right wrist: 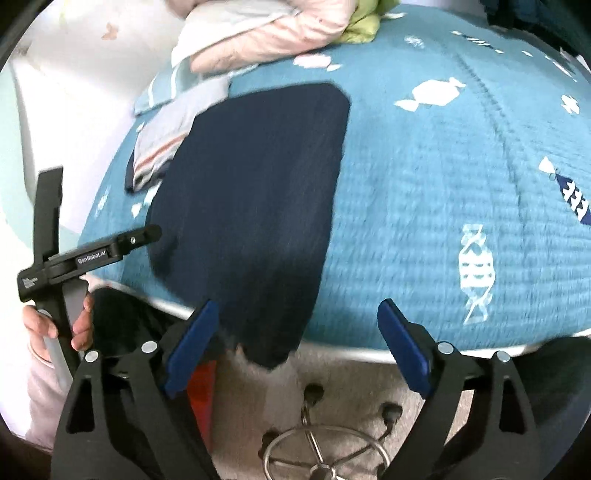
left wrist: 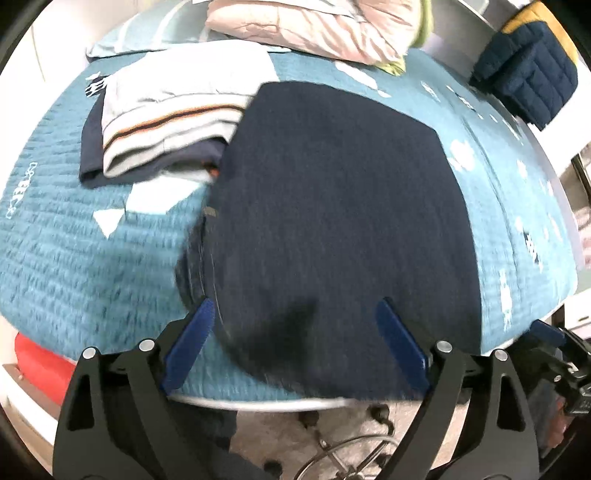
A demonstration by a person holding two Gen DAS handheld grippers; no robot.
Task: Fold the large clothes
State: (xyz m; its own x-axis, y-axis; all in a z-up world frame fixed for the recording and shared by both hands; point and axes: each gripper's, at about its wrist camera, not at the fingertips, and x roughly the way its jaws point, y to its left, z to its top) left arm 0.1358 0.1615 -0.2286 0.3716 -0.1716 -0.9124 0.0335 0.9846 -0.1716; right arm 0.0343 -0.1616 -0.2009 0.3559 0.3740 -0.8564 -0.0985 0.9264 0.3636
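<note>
A dark navy garment (left wrist: 332,206) lies folded flat on the teal bedspread (left wrist: 74,240), and its near edge hangs slightly over the bed's front edge. My left gripper (left wrist: 295,306) hovers over that near edge, jaws wide open with nothing pinched between the blue pads (left wrist: 192,343). In the right wrist view the same garment (right wrist: 251,206) lies left of centre. My right gripper (right wrist: 297,306) stands open above its near right corner and the bed edge, holding nothing. A hand (right wrist: 79,325) grips the left tool's handle at the far left.
A stack of folded clothes (left wrist: 166,122) sits left of the garment. A pink quilt (left wrist: 314,26) lies at the head of the bed and a navy quilted item (left wrist: 528,81) at the far right. Below the bed edge stand a chair base (right wrist: 317,454) and a red object (left wrist: 40,362).
</note>
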